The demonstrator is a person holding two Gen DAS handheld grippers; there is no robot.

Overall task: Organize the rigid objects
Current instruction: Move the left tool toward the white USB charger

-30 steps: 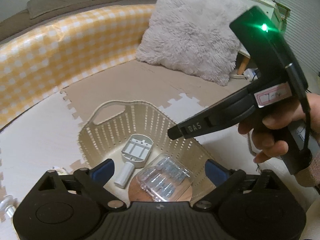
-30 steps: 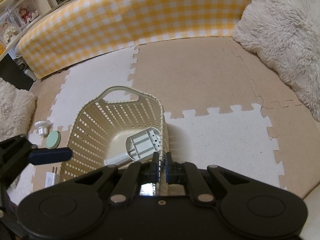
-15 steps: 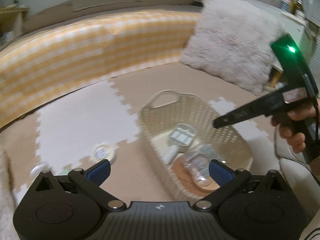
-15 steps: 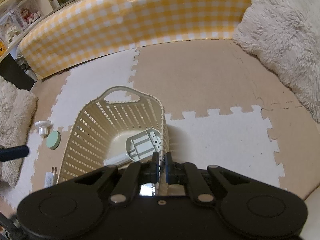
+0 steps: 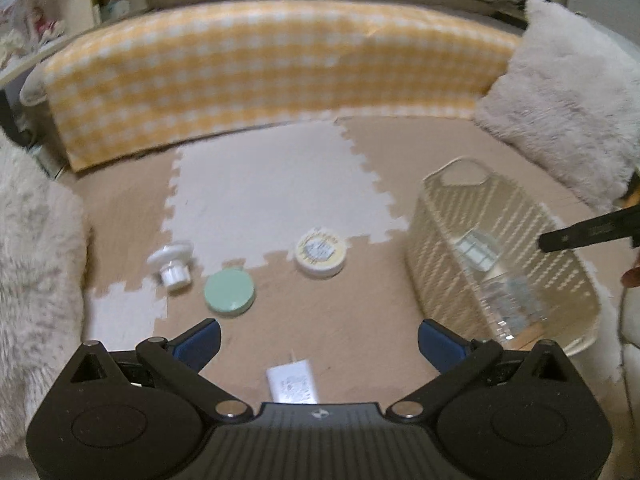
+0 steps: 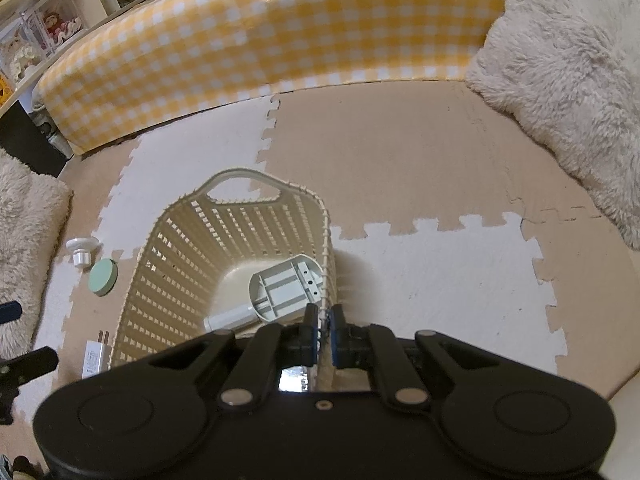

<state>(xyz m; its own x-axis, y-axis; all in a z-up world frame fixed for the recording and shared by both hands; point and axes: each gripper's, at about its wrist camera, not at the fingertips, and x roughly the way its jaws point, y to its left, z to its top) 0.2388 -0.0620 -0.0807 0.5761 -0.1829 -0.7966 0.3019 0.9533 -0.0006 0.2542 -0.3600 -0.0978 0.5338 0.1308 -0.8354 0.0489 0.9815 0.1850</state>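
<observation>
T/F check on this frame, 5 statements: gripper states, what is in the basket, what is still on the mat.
1. The right gripper is shut on the rim of the cream slatted plastic basket. True.
2. The left gripper holds the round mint-green disc. False: it is open and empty; the disc lies on the foam mat.
3. The grey-white handled plastic tool lies inside the basket. True.
4. The round cream tin with a printed label is in the basket. False: it sits on the mat, left of the basket.
5. The white plug adapter lies on the mat between the left gripper's fingers. True.
</observation>
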